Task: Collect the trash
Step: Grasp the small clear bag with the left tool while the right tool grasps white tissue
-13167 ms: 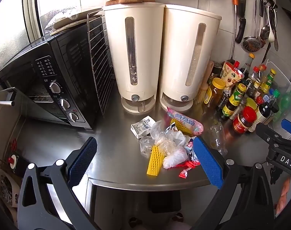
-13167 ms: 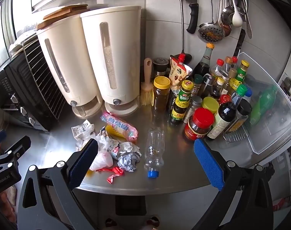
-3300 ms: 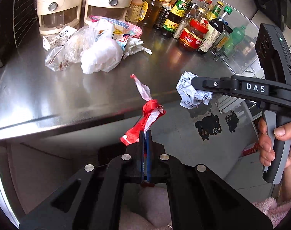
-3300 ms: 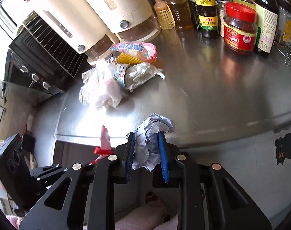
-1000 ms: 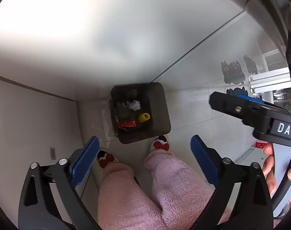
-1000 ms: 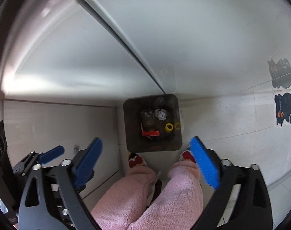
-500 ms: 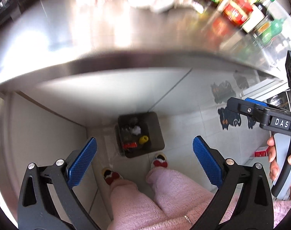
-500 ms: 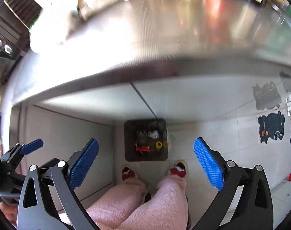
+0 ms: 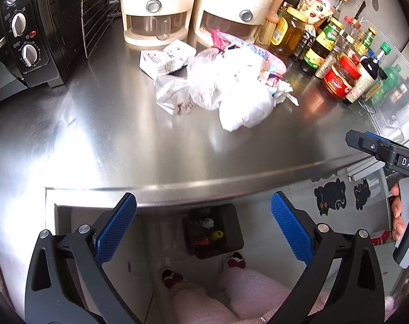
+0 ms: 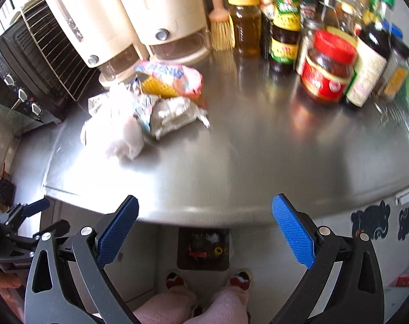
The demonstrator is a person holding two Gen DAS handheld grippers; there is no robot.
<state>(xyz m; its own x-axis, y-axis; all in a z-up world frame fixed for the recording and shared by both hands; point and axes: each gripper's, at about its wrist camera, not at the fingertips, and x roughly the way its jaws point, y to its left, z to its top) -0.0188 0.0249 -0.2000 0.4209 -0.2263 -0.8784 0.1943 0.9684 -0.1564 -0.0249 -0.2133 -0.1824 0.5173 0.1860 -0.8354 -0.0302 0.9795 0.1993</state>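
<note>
Both grippers, left [image 9: 203, 225] & right [image 10: 204, 228], spread wide, empty | next: trash pile [image 9: 226, 86] on counter [image 9: 110, 140] | tip: pinch white bag's [image 9: 245, 108] bunched top, lift clear of sauce jar [image 9: 339, 81], drop over bin [image 9: 212, 232].

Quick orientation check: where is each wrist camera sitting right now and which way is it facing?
Left wrist: on the open left gripper, above the counter edge, facing the trash pile; the person's pink legs, the right gripper and its hand show.
Right wrist: on the open right gripper, facing the same counter; legs, plus the left gripper at left.
Shared: pile, red-lidded jar, floor bin.
</note>
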